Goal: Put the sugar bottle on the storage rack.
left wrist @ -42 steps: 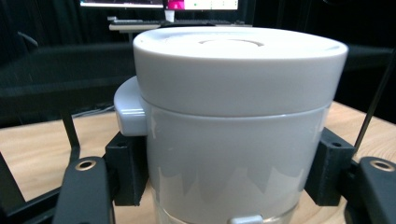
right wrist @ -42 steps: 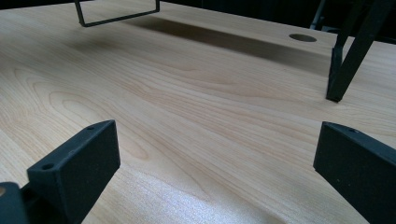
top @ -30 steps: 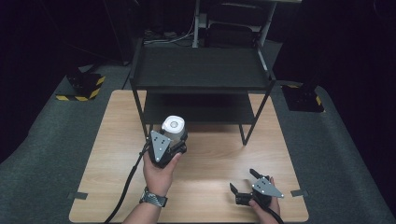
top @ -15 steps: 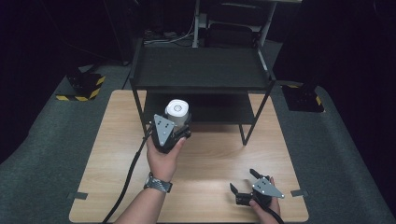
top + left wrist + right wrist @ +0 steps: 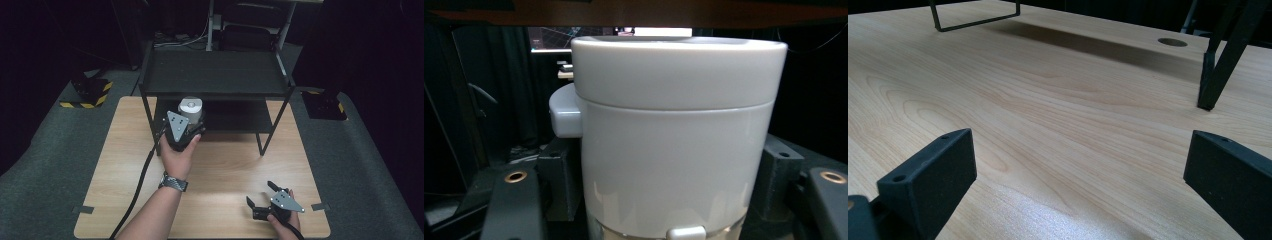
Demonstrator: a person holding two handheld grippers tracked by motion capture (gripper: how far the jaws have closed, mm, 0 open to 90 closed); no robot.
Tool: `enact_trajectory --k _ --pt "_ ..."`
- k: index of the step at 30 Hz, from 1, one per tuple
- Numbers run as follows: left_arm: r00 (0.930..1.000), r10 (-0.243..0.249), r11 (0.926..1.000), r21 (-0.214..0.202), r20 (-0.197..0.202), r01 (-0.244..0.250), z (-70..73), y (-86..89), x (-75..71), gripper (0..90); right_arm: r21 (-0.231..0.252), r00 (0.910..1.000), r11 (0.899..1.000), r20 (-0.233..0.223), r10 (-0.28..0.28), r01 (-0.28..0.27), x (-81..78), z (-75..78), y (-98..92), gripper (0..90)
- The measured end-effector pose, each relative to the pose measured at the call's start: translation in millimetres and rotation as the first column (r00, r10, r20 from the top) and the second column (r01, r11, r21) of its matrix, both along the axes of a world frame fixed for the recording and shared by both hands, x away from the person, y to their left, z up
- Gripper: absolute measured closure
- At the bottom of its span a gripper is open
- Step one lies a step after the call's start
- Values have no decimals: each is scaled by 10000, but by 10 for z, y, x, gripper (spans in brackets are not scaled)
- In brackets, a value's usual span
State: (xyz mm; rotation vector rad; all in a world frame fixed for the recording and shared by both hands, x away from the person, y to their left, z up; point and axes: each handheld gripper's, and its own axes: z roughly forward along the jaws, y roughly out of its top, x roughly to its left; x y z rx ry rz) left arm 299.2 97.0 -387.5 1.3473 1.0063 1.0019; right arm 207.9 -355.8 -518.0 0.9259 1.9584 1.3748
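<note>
High view: left gripper (image 5: pixel 192 131) carries a white lidded canister (image 5: pixel 190 109) at the front edge of the black two-tier shelf rack (image 5: pixel 215 75), about 11 o'clock of surface (image 5: pixel 225 165) centre. Canister is upright, at the mouth of the lower tier, under the top shelf

Left gripper view: jaws pinch the canister (image 5: pixel 674 150) on both flanks, low on the body. Lid sits flush, small tab sticks out at 9 o'clock. Dark underside of the top shelf runs just above the lid, so clearance looks tight

Right gripper (image 5: pixel 265 197) rests at 5 o'clock on the surface, jaws spread wide, nothing between them. Right gripper view shows bare wood (image 5: pixel 1048 125) and a rack leg (image 5: pixel 1220 65) at 2 o'clock, well apart from the jaws

Step in hand, my read: slide the canister onto the lower shelf

How to do it well:
- keep it level, travel straight toward 12 o'clock, no lift, or the lid clips the top shelf
- stay between the front legs; left leg is near the gripper at 9 o'clock
- push deep enough that the whole base is on the shelf before letting go
- set it down first, then spread the jaws, then back out straight along the same line
- keep the grip low as is; a high pinch could pop the lid
- right gripper stays parked, no need for it
</note>
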Motion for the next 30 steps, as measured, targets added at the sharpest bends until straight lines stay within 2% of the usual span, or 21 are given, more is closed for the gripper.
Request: enact_trajectory --k 17,23,28,30 --pt "9988 472 9989 26 -137 -472 -75 -63 355 304 47 10000 10000 36 24 -24 -4 -9 -9 0" --pt "9985 536 9986 -41 -115 -536 -88 -72 433 304 56 10000 10000 36 39 -39 -3 -10 -12 0" --pt "9987 508 9986 -139 -73 -509 -112 -51 440 303 47 10000 10000 44 40 -40 -4 -10 -11 0" --pt "9991 409 9985 -365 -125 -413 -124 -31 446 301 37 10000 10000 41 41 -41 -4 -9 -9 0"
